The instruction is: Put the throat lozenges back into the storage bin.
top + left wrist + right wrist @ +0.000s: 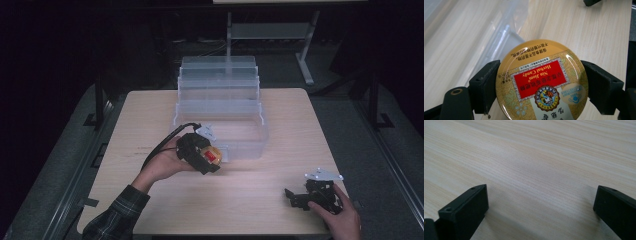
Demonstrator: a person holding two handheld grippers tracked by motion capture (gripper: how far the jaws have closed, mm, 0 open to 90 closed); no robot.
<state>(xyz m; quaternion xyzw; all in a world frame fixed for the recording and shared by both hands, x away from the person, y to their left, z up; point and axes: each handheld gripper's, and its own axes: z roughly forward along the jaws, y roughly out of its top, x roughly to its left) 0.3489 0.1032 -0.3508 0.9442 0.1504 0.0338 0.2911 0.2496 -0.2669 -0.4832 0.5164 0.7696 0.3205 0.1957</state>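
- On the bench point(280, 150), pale wood-grain laminate, flat & matte; rounded corners, dark floor all round.
- Toward the far side, clear plastic bin point(220, 112): stepped, tiered walls, see-through, glossy, thin-looking; near wall just beside the held tin.
- Near-left of the bin, left gripper point(209, 159) in hand, tilted, cable trailing back; fingers point(484, 86) part-open, clamped on opposite edges of the candy tin point(211, 156).
- Tin itself point(541, 81): round, flat, shiny metal lid, gold w/ red label, printed text; held up off the bench, next to the bin's front-left corner, not inside.
- At near-right edge, right gripper point(295, 196) low over bare bench; fingers point(465, 210) spread wide, nothing between, matte black blocky pads.
- Risks, as judged:
  - slick curved rim vs. flat pads → small contact patches, so tin could pivot or squirt out if grip eases or wrist twists fast.
  - if going into the bin, tin edge or finger may clip the thin wall → bin shoves or tips, being light & empty-looking.
  - release from height → metal tin bounces, rolls on edge, maybe off the bench.
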